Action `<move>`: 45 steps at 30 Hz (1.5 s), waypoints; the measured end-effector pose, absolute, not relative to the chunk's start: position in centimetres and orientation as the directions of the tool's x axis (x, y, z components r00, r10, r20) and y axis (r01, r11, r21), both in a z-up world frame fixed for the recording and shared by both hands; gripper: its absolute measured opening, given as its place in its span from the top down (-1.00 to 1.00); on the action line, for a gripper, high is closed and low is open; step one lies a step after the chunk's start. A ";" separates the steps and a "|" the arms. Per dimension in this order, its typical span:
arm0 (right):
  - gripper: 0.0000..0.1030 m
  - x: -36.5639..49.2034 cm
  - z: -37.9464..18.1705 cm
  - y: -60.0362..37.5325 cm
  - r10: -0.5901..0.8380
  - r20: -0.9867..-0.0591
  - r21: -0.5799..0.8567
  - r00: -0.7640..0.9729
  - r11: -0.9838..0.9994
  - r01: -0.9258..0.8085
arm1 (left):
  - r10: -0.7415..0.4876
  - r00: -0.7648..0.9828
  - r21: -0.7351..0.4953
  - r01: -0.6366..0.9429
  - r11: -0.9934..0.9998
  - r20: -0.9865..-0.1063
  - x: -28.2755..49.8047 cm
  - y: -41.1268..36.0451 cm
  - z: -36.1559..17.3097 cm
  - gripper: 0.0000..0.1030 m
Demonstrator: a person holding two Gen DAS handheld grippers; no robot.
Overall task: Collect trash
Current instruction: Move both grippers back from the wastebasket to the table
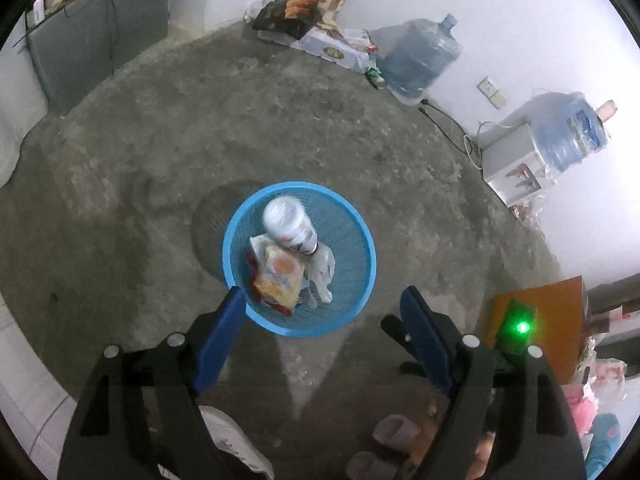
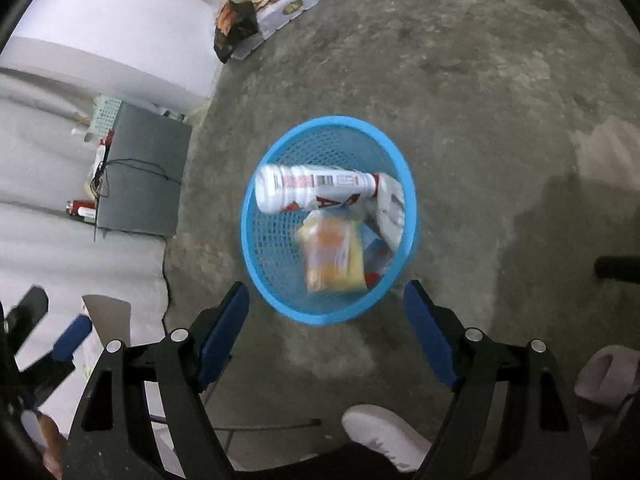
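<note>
Concrete floor [image 1: 280, 120]; both grippers' fingers [image 1: 224, 332] [image 2: 428, 328] wide apart, empty, above basket [image 1: 362, 240].

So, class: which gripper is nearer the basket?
The right gripper, likely: the basket fills more of its view, near rim between its open jaws. The left gripper hovers over the same rim, slightly farther back.

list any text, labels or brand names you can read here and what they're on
Nothing reads clearly in either view.
White bottle in the blue basket: red print and a barcode, too blurred to read.
Yellow snack packet: motion-blurred, unreadable.
White carton by the wall: oval logo, too small to read.
Water jug: no legible label.
</note>
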State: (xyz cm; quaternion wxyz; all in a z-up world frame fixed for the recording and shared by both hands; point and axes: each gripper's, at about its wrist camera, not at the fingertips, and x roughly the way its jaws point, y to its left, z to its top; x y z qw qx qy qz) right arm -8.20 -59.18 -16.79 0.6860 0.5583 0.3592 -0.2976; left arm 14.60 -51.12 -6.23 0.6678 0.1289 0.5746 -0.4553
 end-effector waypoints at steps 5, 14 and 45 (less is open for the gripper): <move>-0.49 -8.3 -14.0 -57.6 -0.067 -0.822 0.534 0.566 0.258 0.805 | -0.516 -0.083 -0.392 0.754 0.527 -0.853 13.6 -48.6 -4.1 -0.50; -0.61 -6.5 -7.0 -53.8 -0.169 -0.786 0.458 0.595 0.486 0.744 | -0.633 -0.016 -0.411 0.774 0.482 -0.774 11.3 -39.6 2.6 -0.50; -0.84 -1.1 5.1 -28.7 -0.208 -0.599 0.040 0.773 0.957 0.288 | -0.577 0.594 -0.388 0.428 0.817 -0.560 9.3 2.0 8.8 -0.50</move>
